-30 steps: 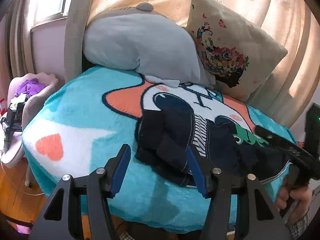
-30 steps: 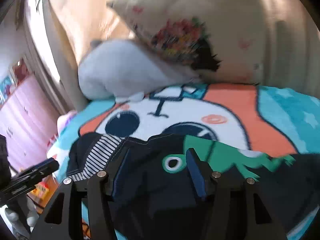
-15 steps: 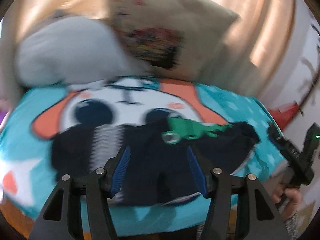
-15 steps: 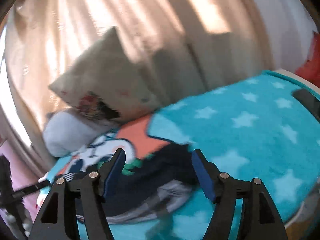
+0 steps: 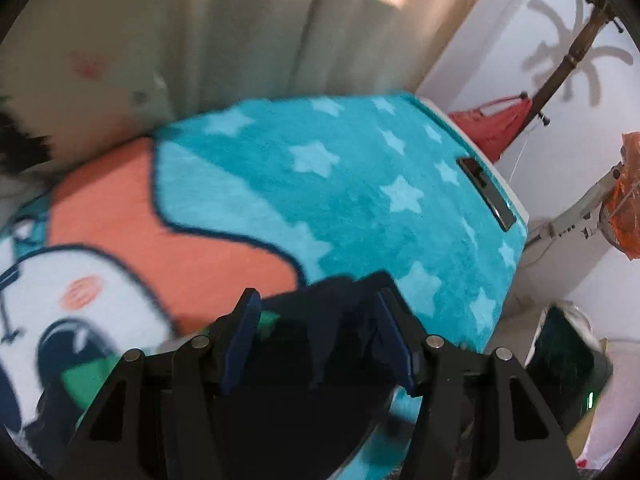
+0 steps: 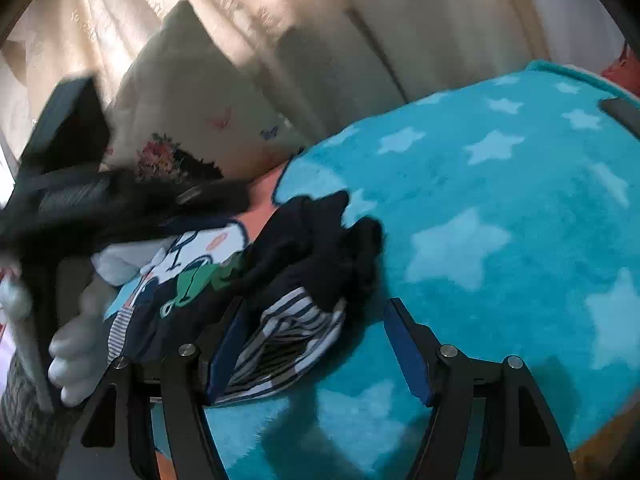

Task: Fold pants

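The pants (image 6: 316, 248) are dark navy with a green frog print and a striped lining, lying crumpled on the teal star blanket (image 6: 500, 208). My right gripper (image 6: 316, 340) is open, its jaws wide apart over the striped waistband at the pants' near edge. My left gripper (image 5: 316, 320) is open, low over the dark pants fabric (image 5: 320, 308), which fills the gap between its jaws. The left gripper's body (image 6: 80, 192) shows blurred at the left of the right wrist view, over the pants.
A floral cushion (image 6: 176, 132) and beige curtains (image 6: 320, 40) stand behind the bed. A dark flat device (image 5: 486, 192) lies near the blanket's far right edge. A red bag (image 5: 492, 124) hangs by the wall, and the bed's edge drops off at right.
Both grippers swung to the right along the bed. The left gripper came down close over the right end of the pants. The right gripper now sits over the striped waistband.
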{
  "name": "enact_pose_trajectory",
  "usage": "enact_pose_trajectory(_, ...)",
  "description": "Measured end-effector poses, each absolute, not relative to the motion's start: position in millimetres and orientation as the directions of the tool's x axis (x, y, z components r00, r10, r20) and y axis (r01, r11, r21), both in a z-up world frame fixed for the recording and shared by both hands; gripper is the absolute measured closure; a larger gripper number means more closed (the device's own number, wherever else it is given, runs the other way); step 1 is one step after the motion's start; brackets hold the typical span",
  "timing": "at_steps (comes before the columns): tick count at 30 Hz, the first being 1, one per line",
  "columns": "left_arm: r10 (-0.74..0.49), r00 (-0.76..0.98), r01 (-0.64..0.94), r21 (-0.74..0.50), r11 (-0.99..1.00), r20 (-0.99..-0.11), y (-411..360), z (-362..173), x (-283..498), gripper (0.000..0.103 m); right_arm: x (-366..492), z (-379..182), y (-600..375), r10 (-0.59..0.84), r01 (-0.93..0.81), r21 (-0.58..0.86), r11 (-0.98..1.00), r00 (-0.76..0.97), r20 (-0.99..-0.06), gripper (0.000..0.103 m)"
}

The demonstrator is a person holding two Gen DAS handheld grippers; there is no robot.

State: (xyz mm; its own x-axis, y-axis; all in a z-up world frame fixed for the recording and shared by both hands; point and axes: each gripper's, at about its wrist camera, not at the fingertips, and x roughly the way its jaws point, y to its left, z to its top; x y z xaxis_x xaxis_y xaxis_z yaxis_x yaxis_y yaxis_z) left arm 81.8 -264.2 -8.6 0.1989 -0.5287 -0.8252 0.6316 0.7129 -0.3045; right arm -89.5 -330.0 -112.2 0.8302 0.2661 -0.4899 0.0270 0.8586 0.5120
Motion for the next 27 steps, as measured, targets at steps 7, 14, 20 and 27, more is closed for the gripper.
enact_pose_trajectory(7,-0.471,0.075,0.692,-0.294,0.659,-0.879,-311.1,-42.9,91.0,0.045,-86.4,-117.7,-321.4,0.263,0.014,0.501,0.865,0.839,-0.477,0.029)
enact_pose_trajectory(14,-0.472,0.144,0.722,-0.234,0.652,-0.87,-308.7,-33.7,76.4,0.08,-94.8,-111.7,-322.0,0.254,-0.01,0.479,0.878,0.858,-0.447,0.069)
enact_pose_trajectory(20,-0.557,0.263,0.61,-0.312,0.729,-0.787,-237.9,1.5,77.7,0.08,-102.0,-83.0,-291.9,0.313,-0.137,0.414,0.9,0.863,-0.396,0.071)
enact_pose_trajectory(27,-0.568,0.437,0.379,-0.43,0.82,-0.697,-107.1,-4.8,48.2,0.065,-91.1,-72.1,-211.9,0.489,-0.386,0.311,0.869,0.768,-0.414,0.054)
